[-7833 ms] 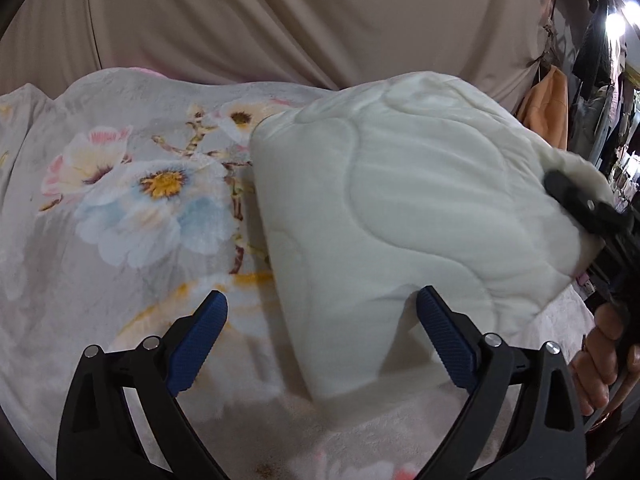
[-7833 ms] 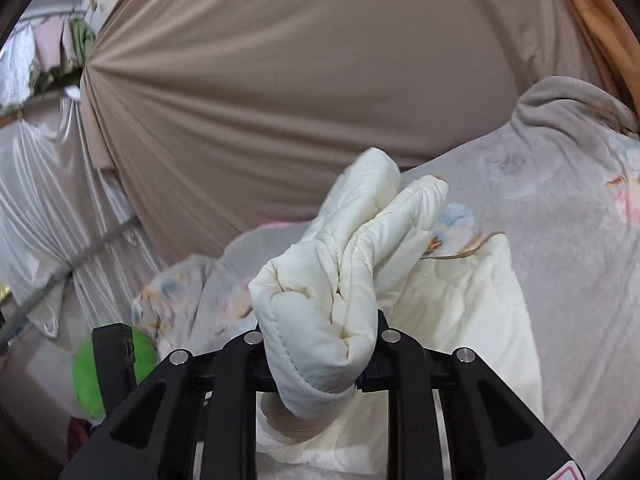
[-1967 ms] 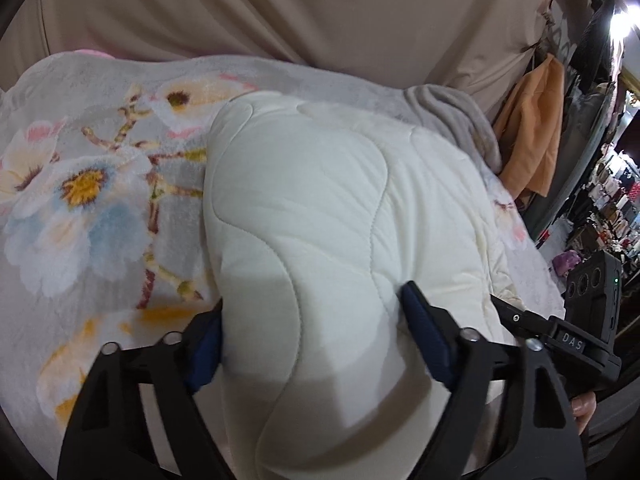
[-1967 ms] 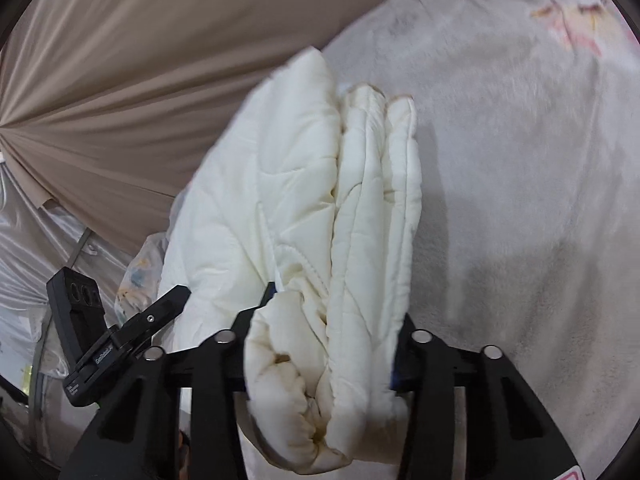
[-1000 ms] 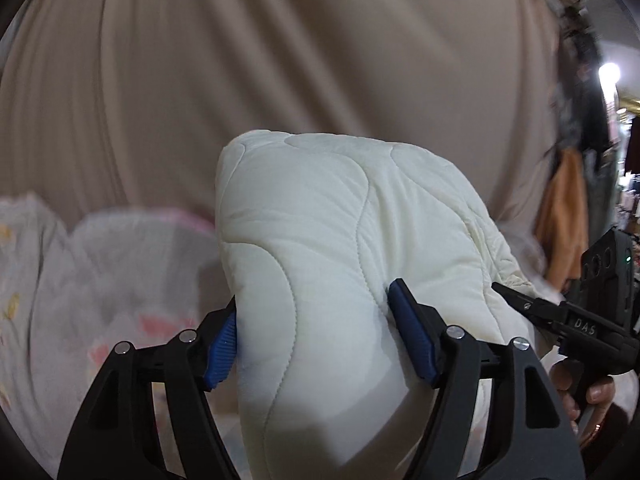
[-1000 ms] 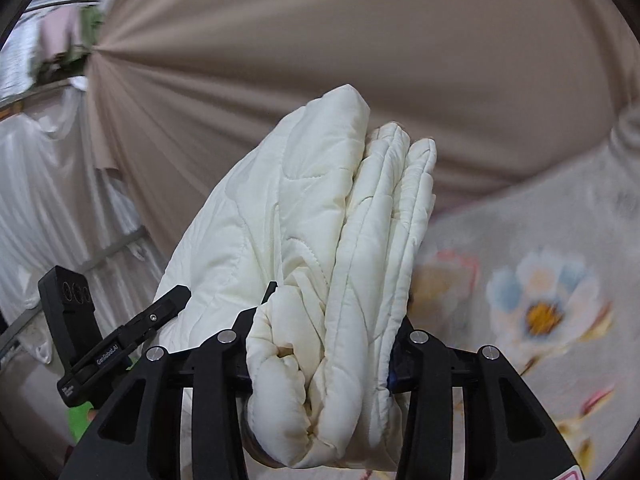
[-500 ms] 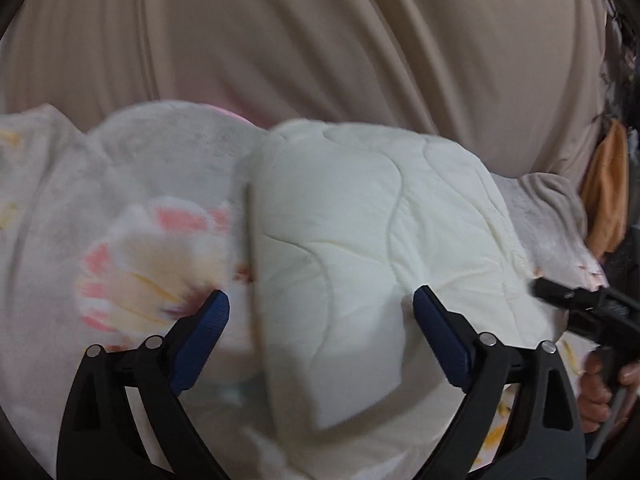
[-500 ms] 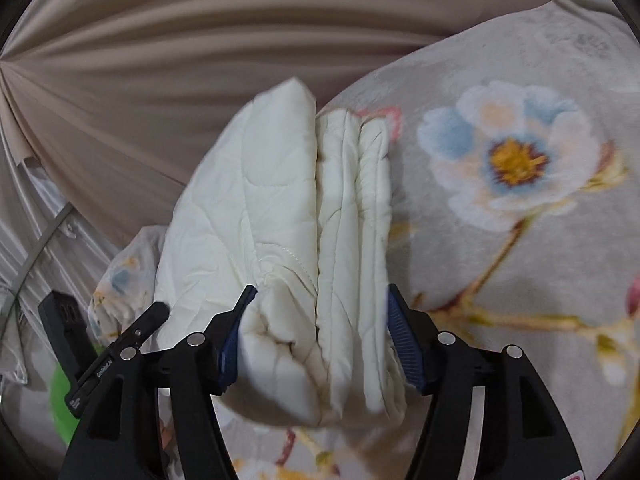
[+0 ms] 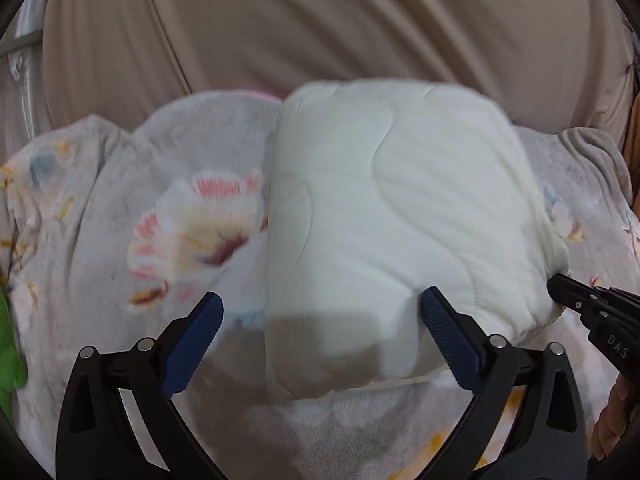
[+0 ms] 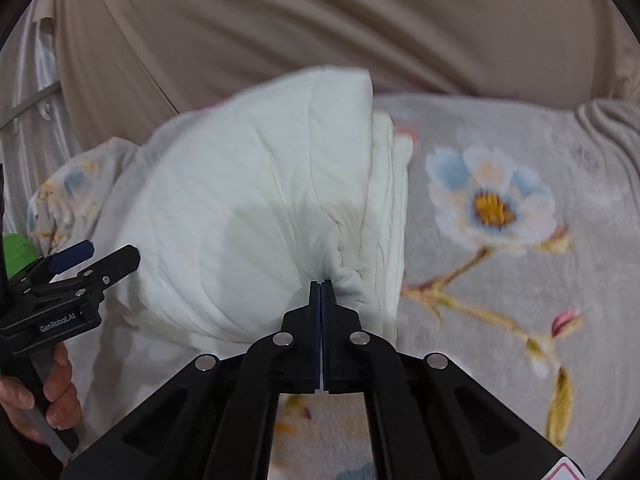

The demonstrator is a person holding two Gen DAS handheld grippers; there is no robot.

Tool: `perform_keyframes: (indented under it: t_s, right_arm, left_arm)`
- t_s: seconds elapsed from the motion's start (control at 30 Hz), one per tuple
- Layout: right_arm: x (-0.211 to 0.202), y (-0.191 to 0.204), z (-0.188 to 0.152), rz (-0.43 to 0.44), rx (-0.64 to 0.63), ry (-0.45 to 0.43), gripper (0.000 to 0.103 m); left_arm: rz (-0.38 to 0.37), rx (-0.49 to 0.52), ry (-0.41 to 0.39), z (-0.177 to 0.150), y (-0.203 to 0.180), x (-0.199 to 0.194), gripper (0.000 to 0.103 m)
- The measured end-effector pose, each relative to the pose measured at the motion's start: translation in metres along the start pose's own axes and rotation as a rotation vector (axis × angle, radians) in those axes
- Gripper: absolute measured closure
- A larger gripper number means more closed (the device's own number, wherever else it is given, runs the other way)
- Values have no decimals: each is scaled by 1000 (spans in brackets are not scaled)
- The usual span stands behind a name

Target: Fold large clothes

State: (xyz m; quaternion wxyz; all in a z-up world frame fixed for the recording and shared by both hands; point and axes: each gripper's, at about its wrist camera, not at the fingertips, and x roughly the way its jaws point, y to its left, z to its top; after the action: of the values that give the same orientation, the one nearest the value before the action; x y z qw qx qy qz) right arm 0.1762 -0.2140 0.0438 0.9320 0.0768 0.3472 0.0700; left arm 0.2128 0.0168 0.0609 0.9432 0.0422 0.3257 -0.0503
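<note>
The folded cream quilted garment [image 9: 392, 216] lies as a thick bundle on the grey floral blanket [image 9: 192, 224]; it also shows in the right wrist view [image 10: 256, 216]. My left gripper [image 9: 320, 320] is open, its blue pads [image 9: 192, 344] wide apart at the bundle's near edge, not touching it. My right gripper [image 10: 321, 284] has its jaws pressed together at the bundle's near right corner; whether cloth is pinched between them is unclear. The left gripper also appears at the left of the right wrist view [image 10: 96, 258]. The right gripper's tip appears at the right of the left wrist view [image 9: 560, 284].
A beige curtain [image 9: 320, 32] hangs behind the bed. The floral blanket [image 10: 500, 208] spreads to the right of the bundle. Something green [image 10: 16, 252] lies at the far left. Shiny pale fabric [image 10: 24, 92] hangs at the left.
The bundle has come down from mid-air onto the blanket. My left gripper has opened and let go of it. My right gripper's jaws went from spread around the bundle to pressed together.
</note>
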Motion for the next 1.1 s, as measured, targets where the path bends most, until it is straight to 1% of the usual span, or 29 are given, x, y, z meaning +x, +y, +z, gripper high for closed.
perform_keyframes:
  t_s: [0.07, 0.17, 0.23, 0.3, 0.37, 0.5, 0.57, 0.63, 0.67, 0.73, 0.83, 0.9, 1.1]
  right_arm:
    - [9, -7, -7, 17, 21, 31, 103]
    - [17, -7, -15, 1, -3, 32, 103]
    - [19, -1, -19, -29, -34, 15, 103]
    - [20, 7, -21, -72, -70, -4, 103]
    - [17, 11, -23, -95, -89, -23, 103]
    - [1, 7, -23, -73, -34, -81, 103]
    - [-11, 11, -27, -94, -30, -99, 103]
    - [-21, 22, -35, -134, -60, -116, 95]
    - [-25, 27, -40, -149, -77, -119, 86]
    - [-30, 34, -51, -161, -95, -107, 74]
    - [-31, 35, -65, -170, -86, -63, 72]
    - [-33, 30, -71, -159, -48, -36, 72]
    - [-34, 19, -85, -152, 17, 11, 69]
  left_arm:
    - [-15, -16, 20, -8, 1, 8, 5]
    - [-13, -14, 22, -15, 0, 14, 5]
    - [-2, 1, 10, -21, -4, 15, 5]
    - [-3, 1, 0, -26, -8, 15, 5]
    - [0, 1, -18, -29, -11, 14, 5]
    - [34, 25, -55, -33, -19, 3, 5]
    - [41, 22, -57, -37, -22, -3, 5]
    - [37, 15, -44, -43, -25, -8, 5]
    - [37, 13, -40, -46, -26, -10, 5]
    - [46, 11, -38, -51, -29, -15, 5]
    - [52, 11, -42, -59, -34, -24, 5]
    - [56, 14, -37, -65, -39, -28, 5]
    - [75, 44, -45, -79, -57, -41, 5]
